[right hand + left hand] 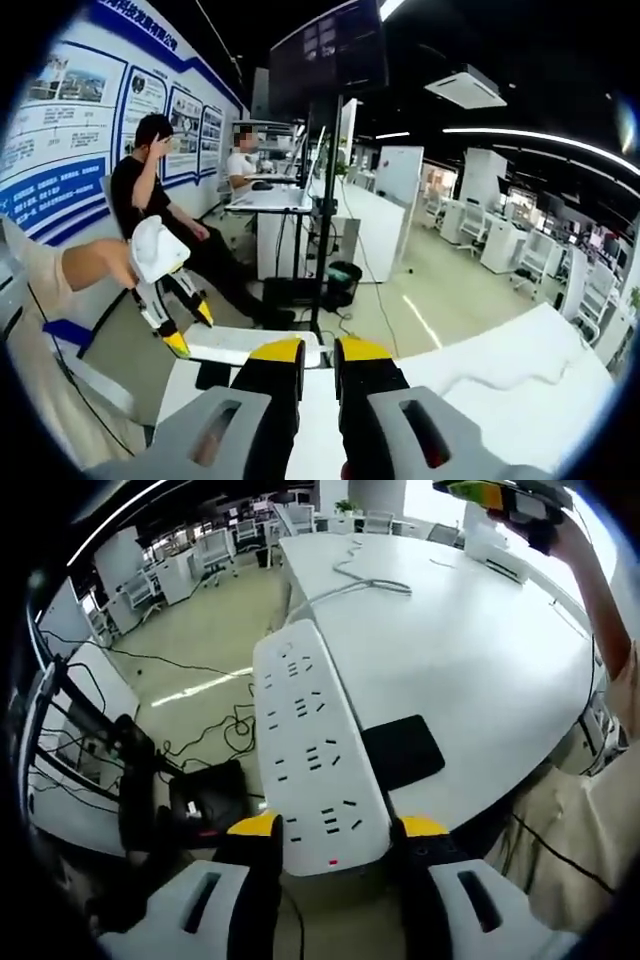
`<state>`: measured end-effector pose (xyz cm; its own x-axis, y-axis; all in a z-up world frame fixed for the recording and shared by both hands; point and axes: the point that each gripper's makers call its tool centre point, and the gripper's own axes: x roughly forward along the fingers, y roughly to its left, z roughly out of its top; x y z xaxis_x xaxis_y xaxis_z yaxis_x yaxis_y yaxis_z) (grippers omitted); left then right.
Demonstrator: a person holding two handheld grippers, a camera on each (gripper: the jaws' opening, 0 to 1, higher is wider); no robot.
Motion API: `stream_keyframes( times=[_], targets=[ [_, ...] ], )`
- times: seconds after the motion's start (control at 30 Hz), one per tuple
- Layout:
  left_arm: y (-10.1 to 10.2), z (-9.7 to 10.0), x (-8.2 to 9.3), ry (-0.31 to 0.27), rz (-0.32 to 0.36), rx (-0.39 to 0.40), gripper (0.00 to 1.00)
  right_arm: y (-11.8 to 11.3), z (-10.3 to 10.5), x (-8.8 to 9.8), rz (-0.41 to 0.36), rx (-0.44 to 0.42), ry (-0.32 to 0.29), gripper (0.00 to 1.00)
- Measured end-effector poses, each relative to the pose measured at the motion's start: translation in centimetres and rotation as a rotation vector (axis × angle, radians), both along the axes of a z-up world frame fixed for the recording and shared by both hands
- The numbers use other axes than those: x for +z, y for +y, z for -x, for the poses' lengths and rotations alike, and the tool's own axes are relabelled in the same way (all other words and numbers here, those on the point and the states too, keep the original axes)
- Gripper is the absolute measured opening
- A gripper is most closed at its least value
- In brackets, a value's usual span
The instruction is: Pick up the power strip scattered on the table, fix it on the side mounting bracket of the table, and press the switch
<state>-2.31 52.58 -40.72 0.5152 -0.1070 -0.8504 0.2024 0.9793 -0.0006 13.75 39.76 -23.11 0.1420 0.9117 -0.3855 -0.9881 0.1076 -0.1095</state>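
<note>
A long white power strip (310,740) with several sockets and a small red light near its close end is clamped between the jaws of my left gripper (335,830). It is held over the edge of the white table (480,650), pointing away. Its grey cable (365,580) trails from the far end across the tabletop. In the right gripper view the left gripper (192,330) shows at the left, with the strip (255,345) lying across the table edge. My right gripper (318,350) is raised above the table (500,370), jaws together with nothing between them; it also appears as the right gripper (510,500) in a hand.
A black pad (402,750) lies on the table beside the strip. A white box (500,555) sits at the far end. Black equipment (205,800) and loose cables lie on the floor left of the table. Two people (150,190) sit by a monitor stand (325,150).
</note>
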Motion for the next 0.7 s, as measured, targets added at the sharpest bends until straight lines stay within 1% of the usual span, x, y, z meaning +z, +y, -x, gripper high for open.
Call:
stream_keyframes(
  times=[0.13,0.27,0.37,0.53,0.7],
  targets=[
    [-0.12,0.09,0.15,0.005,0.001,-0.027,0.47,-0.15,0.1,-0.14,0.002,0.002,0.005,0.09],
    [-0.47,0.1,0.43,-0.005,0.031,-0.032,0.44,-0.33,0.27,-0.38,0.006,0.007,0.008,0.09],
    [-0.65,0.19,0.52,0.001,0.047,-0.039,0.41,-0.48,0.26,-0.4,0.006,0.007,0.008,0.09],
    [-0.61,0.24,0.49,0.023,0.068,-0.044,0.41,-0.62,0.2,-0.31,0.0,0.006,0.008,0.1],
    [-0.71,0.26,0.45,0.035,0.069,-0.064,0.41,-0.52,0.36,-0.57,0.006,0.011,0.007,0.1]
  ],
)
